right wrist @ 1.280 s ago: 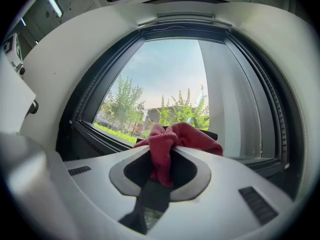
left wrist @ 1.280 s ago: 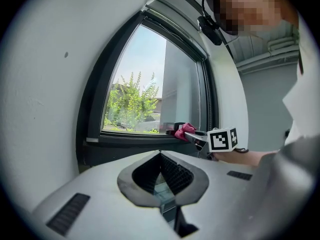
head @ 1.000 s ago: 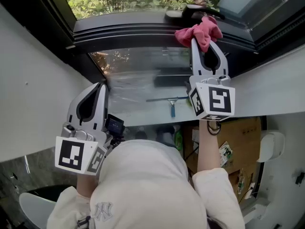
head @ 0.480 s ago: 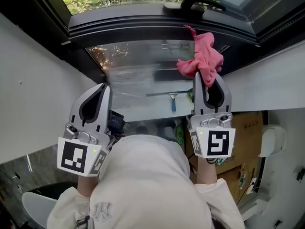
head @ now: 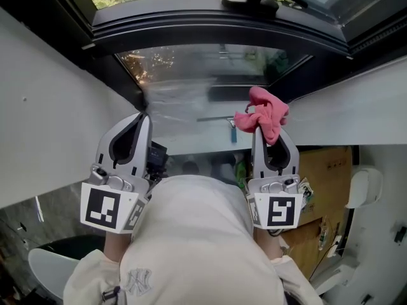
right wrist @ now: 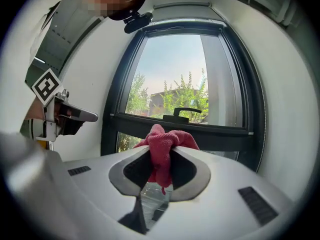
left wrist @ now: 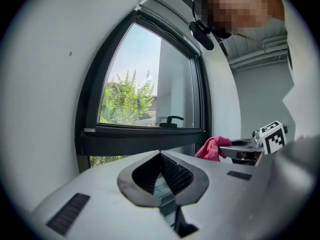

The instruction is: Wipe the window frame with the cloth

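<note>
Black window frame [head: 191, 33] ahead | right tongs [head: 266, 131] clenched on crumpled pink cloth [head: 264, 114] | left tongs [head: 144, 115] closed, empty

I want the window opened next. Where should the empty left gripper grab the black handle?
Probably the window handle by its raised lever, away from the base: it runs along the frame with a gap behind. Bring the left gripper straight from the room side, jaws above and below.

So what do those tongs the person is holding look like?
The left tongs and right tongs are pale grey shells tapering to a point, with black padding round a teardrop opening. Each carries a white cube printed with black square markers. The person wears cream sleeves.
</note>
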Demonstrator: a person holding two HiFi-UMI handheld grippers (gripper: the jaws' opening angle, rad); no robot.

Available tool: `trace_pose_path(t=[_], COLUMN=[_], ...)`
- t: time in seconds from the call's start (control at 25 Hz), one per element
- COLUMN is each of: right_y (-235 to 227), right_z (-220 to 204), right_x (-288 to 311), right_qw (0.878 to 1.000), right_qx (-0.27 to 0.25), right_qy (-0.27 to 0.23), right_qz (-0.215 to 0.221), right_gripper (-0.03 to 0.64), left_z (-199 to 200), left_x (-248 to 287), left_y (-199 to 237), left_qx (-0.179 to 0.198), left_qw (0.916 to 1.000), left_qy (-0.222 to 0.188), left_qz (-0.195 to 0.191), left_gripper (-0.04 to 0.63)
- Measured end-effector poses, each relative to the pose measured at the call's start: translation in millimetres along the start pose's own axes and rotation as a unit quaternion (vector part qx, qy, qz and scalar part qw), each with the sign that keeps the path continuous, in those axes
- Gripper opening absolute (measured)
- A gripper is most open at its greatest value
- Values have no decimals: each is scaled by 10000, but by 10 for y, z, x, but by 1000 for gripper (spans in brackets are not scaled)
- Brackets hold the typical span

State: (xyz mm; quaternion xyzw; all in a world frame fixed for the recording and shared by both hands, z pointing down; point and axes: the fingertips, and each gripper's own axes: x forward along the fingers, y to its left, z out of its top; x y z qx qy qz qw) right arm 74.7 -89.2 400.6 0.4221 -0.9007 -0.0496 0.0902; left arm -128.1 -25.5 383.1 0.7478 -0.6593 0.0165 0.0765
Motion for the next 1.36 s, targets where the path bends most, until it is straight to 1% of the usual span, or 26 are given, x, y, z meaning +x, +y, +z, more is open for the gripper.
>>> trace_pose_path(t=[0.24, 0.48, 1.16, 1.36], right_y=[83, 72, 106, 149], right_z=[-107, -212, -140, -166], right_x=[-137, -223, -173, -135], right_qw=[9998, 9994, 9992, 9985], right_qx=[95, -24, -163, -276], right_qy=[163, 351, 330, 364], right_qz=[107, 65, 137, 304], right_gripper=[83, 83, 83, 83], left_z=[-56, -67, -37, -19], left_x=[4, -16, 8, 39], left_y=[-51, -59, -54, -16], left_qx=[36, 11, -32, -61], left_qw=[10000, 10000, 10000, 9999], left_qy=[78, 59, 64, 35], left_qz=[11, 9, 61, 103], left_gripper=[8, 8, 8, 8])
